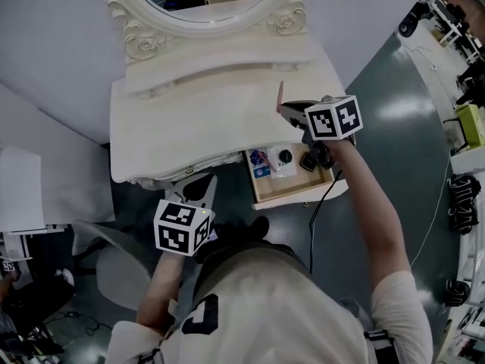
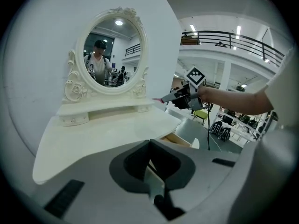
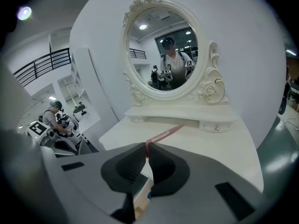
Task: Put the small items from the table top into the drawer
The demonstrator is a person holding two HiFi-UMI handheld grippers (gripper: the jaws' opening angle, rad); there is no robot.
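**One grip full, one empty**

My right gripper (image 1: 282, 111) is clenched on a thin pink stick (image 3: 166, 134), held over the table top (image 1: 197, 120) just behind the open drawer (image 1: 292, 197) (small items (image 1: 273, 161) lie inside). My left gripper (image 2: 150, 142) is closed on nothing, near the table's front edge.

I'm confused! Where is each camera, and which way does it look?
Head view: on the person's head, looking down at dressing table and open drawer; both arms show.
Left gripper view: on the left hand-held gripper, facing the mirror; shut jaws show.
Right gripper view: on the right hand-held gripper, facing the mirror; jaws pinch a pink stick.
Gripper views share the mirror.
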